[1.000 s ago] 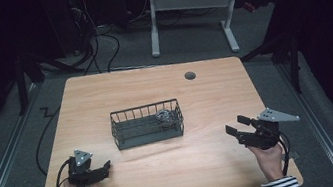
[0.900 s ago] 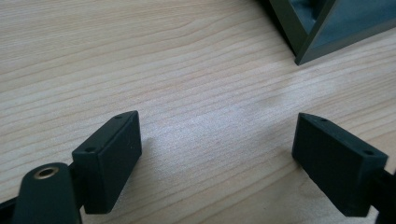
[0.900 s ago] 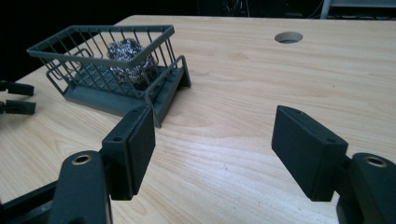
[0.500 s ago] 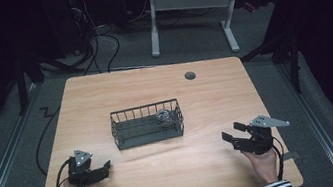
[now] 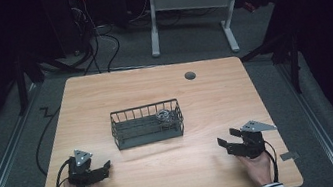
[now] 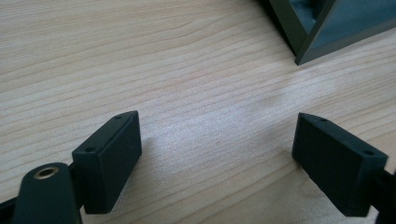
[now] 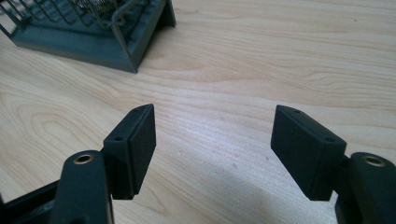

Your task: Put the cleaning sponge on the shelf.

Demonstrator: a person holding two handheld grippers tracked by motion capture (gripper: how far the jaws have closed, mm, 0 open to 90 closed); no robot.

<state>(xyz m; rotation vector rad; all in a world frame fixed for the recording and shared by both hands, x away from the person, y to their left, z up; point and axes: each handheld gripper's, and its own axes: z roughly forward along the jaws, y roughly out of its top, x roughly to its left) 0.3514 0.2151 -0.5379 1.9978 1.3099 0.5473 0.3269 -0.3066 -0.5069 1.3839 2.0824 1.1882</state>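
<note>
Both grippers (image 5: pixel 106 168) (image 5: pixel 224 143) and wire basket (image 5: pixel 147 125) bear no readable writing

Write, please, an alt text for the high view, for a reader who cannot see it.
A dark wire basket stands in the middle of a wooden table, with a small shiny thing inside at its right end. A person's hands hold the left tongs and right tongs near the front edge, both open and empty.

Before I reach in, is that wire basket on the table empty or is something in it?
Not empty. The wire basket stands upright on the table, and a small shiny metallic object sits inside near its right end; what it is, cannot tell.
</note>
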